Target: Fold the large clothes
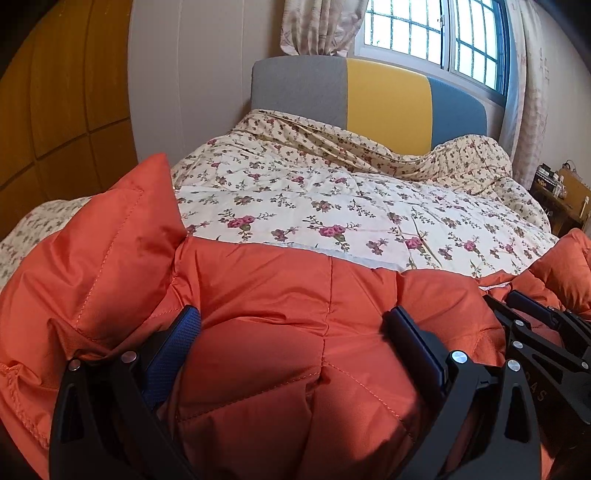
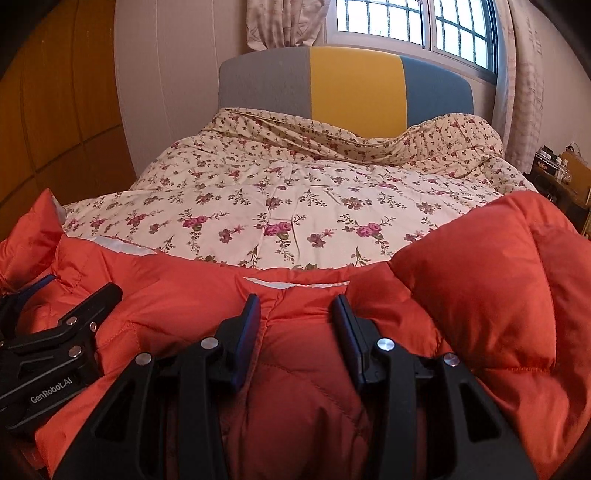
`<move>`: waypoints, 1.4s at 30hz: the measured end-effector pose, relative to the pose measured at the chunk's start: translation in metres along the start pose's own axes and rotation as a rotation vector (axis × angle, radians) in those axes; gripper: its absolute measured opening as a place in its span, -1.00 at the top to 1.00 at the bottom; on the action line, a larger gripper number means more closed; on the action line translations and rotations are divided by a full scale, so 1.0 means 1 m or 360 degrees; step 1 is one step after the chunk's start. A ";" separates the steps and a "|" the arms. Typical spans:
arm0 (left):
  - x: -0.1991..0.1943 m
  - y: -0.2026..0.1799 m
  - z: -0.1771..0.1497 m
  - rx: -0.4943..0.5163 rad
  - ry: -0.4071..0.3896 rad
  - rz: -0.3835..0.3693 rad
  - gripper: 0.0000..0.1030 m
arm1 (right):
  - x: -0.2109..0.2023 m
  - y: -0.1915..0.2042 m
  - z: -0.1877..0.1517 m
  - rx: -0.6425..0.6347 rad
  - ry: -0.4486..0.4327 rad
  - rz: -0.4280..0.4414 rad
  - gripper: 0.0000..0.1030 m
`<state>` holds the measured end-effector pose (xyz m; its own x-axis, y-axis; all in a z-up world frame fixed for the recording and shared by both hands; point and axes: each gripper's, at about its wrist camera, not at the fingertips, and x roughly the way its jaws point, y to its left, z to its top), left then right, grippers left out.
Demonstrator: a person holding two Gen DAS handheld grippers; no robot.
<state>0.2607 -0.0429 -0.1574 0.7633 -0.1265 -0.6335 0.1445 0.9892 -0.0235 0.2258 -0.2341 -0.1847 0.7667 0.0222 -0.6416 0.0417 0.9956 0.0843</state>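
An orange quilted puffer jacket (image 1: 266,302) lies bunched at the near end of the bed; it also fills the lower right wrist view (image 2: 480,295). My left gripper (image 1: 295,325) has its fingers wide apart, with a thick bulge of jacket between them. My right gripper (image 2: 297,310) has its fingers closer together around a fold of the jacket near the collar. The right gripper shows at the right edge of the left wrist view (image 1: 535,325), and the left gripper at the left edge of the right wrist view (image 2: 62,325). Both are side by side.
The bed carries a cream floral quilt (image 1: 332,199) and a grey, yellow and blue headboard (image 1: 388,99). A wooden wardrobe (image 1: 55,110) stands on the left. A window with curtains (image 1: 436,33) is behind. A cluttered side table (image 1: 561,192) stands at the right.
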 end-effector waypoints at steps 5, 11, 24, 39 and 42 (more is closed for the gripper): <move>-0.001 -0.001 0.001 0.0004 0.0014 0.0005 -0.94 | -0.007 -0.004 0.003 0.0032 0.0005 0.0064 0.08; -0.029 -0.002 0.009 0.0003 0.0107 0.0014 -0.94 | -0.074 -0.037 0.009 0.0125 -0.0228 0.0076 0.03; -0.023 -0.016 -0.018 0.0083 0.0043 0.0043 -0.94 | -0.039 -0.074 -0.018 0.0182 -0.0090 -0.0042 -0.01; -0.138 0.074 -0.070 -0.0173 -0.0098 -0.0153 -0.94 | -0.165 -0.017 -0.083 0.0144 0.0006 0.0349 0.37; -0.162 0.107 -0.090 -0.0346 -0.0149 -0.0123 -0.94 | -0.174 0.001 -0.100 0.0052 0.0005 0.0416 0.61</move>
<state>0.0963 0.0896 -0.1269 0.8119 -0.1987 -0.5490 0.0736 0.9676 -0.2414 0.0287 -0.2283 -0.1492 0.7523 0.2788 -0.5969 -0.1370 0.9524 0.2722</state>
